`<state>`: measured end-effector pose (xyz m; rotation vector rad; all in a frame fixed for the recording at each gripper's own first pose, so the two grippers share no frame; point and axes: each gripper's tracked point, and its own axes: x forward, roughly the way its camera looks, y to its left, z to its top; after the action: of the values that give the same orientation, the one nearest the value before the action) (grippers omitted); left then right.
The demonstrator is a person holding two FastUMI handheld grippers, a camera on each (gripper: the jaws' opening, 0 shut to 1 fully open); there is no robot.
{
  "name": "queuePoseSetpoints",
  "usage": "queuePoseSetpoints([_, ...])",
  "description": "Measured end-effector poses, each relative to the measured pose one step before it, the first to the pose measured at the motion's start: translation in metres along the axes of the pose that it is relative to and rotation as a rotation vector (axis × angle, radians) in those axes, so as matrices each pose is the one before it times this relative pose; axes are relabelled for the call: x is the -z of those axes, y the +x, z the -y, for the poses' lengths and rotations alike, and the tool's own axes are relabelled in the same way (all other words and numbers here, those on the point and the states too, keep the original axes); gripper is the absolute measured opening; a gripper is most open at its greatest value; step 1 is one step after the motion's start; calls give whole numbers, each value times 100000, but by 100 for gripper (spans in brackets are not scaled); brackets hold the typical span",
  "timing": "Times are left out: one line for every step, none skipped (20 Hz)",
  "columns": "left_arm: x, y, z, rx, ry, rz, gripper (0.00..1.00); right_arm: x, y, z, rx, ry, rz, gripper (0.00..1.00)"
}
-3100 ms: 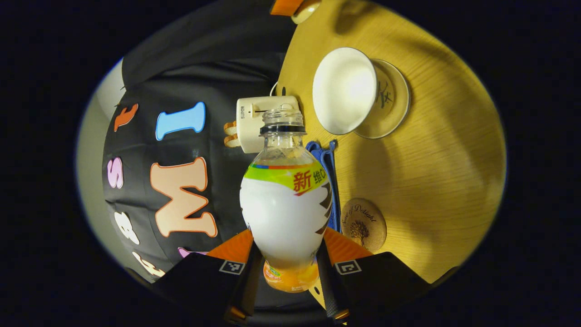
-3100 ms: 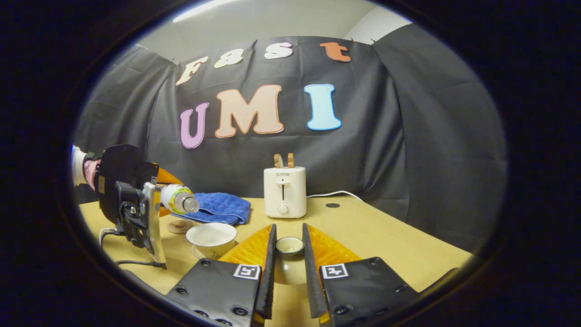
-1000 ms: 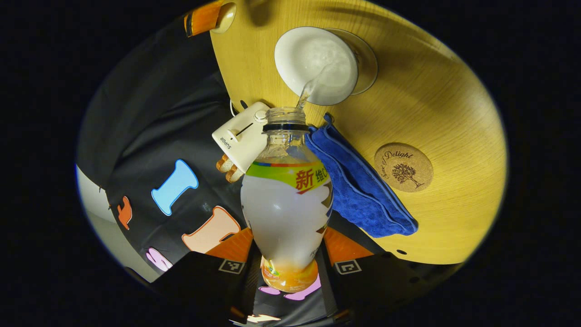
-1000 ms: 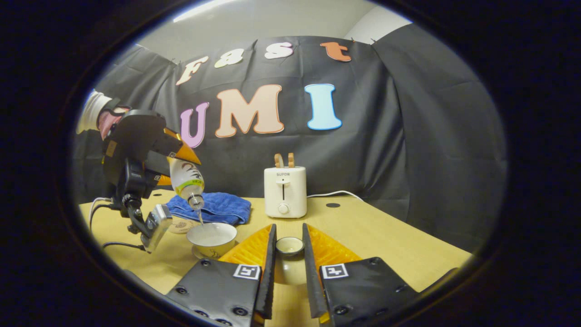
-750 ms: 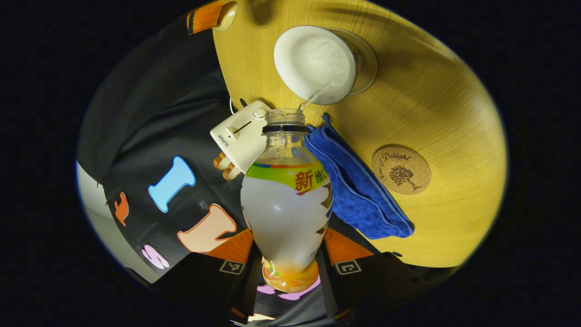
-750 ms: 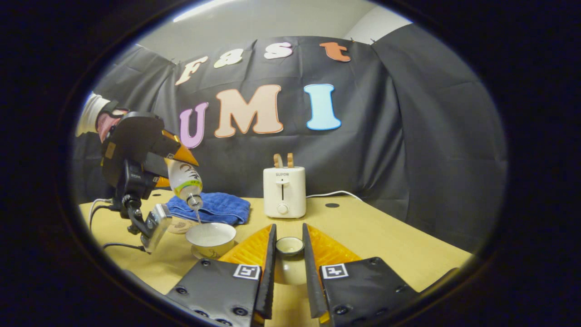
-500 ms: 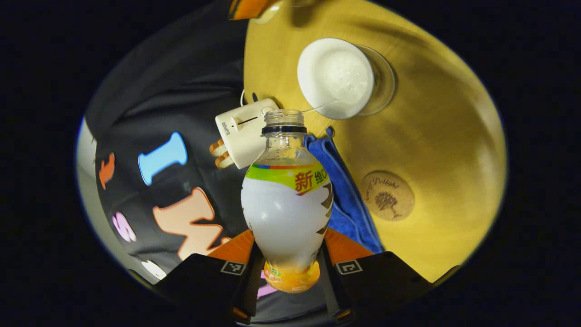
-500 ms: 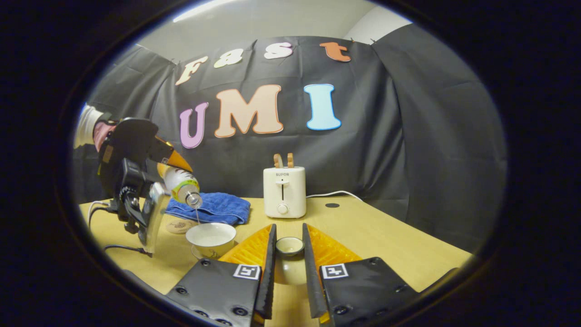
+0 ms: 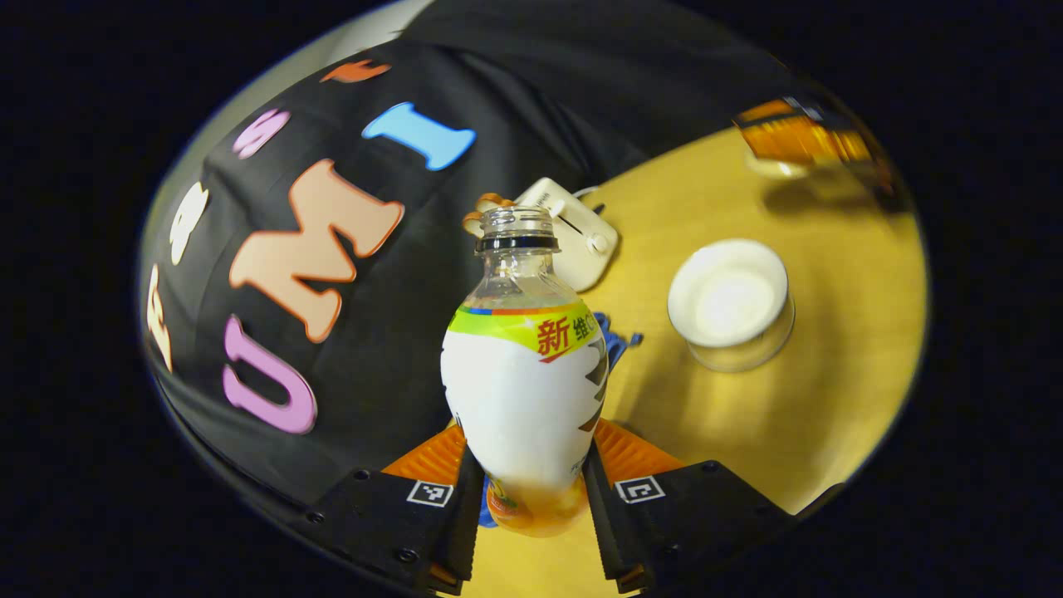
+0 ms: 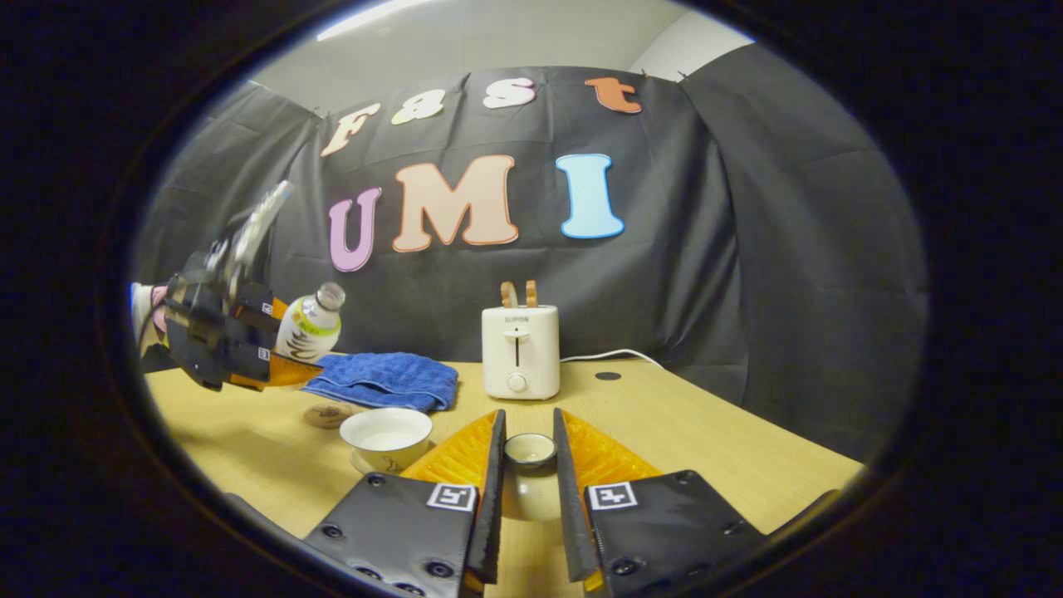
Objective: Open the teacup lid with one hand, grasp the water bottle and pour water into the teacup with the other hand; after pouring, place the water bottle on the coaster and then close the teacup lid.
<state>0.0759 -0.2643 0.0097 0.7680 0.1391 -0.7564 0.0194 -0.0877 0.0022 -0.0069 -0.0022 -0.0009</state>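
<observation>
While your two grippers work above the table [image 10: 664,415], the toaster [image 10: 521,350] stands at its back edge with the blue towel [image 10: 386,379] to its left. Your left gripper [image 9: 528,507] clamps the water bottle [image 9: 525,365] low on its body, uncapped, neck tilted up, held in the air beyond the towel; I cannot tell how much liquid it holds. The teacup [image 10: 386,436] sits open on its saucer, pale liquid inside. The coaster [image 10: 325,414] lies bare just behind it. Your right gripper [image 10: 528,498] pinches the lid [image 10: 529,477] by its knob, right of the cup.
</observation>
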Motion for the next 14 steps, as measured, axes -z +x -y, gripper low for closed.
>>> queuePoseSetpoints([-661, -123, -51, 790, -10793, 3413, 53, 13, -52, -17, -4, -12, 6, 34])
queuePoseSetpoints([-500, -204, -501, -815, -9350, 3667, 55, -29, 5, 2, -8, 1, -10, 34])
queuePoseSetpoints([-435, -581, -176, -1009, -9330, 4108, 55, 10, -59, 7, -6, -1, 15, 34])
queuePoseSetpoints([-613, -310, -161, -720, -7378, 4064, 55, -9, -8, 6, 5, 1, 0, 34])
queuePoseSetpoints([-206, -140, -112, -692, -5757, 2390, 55, 45, 7, 0, -14, -9, -3, 34])
queuePoseSetpoints([-50, 293, -482, -1421, -5251, 2547, 54, -52, -19, 8, -8, 11, 48, 34])
queuePoseSetpoints([45, 394, -183, -971, -4508, 1870, 55, 30, 43, -39, -6, -13, -36, 34])
queuePoseSetpoints([341, 626, -261, -598, -5229, 1750, 54, -2, -21, 6, -12, -7, -19, 34])
queuePoseSetpoints([367, 383, 57, -514, -4519, 1136, 54, -11, -12, 25, -5, 12, 27, 34])
queuePoseSetpoints([479, 439, -377, -546, -3080, 340, 55, 12, 7, -15, -44, -10, -45, 34])
queuePoseSetpoints([253, 482, -502, -971, -2558, 594, 55, -27, -20, -33, -213, 22, 8, 34])
queuePoseSetpoints([250, 332, -206, -1337, -1804, 893, 55, -7, 21, -16, -69, -5, -46, 34])
queuePoseSetpoints([254, 252, -198, -950, -1002, 277, 55, -11, -9, 7, -19, 19, 42, 34])
queuePoseSetpoints([455, 77, -165, -1004, -68, -776, 55, 27, 34, 18, -29, -27, -45, 34])
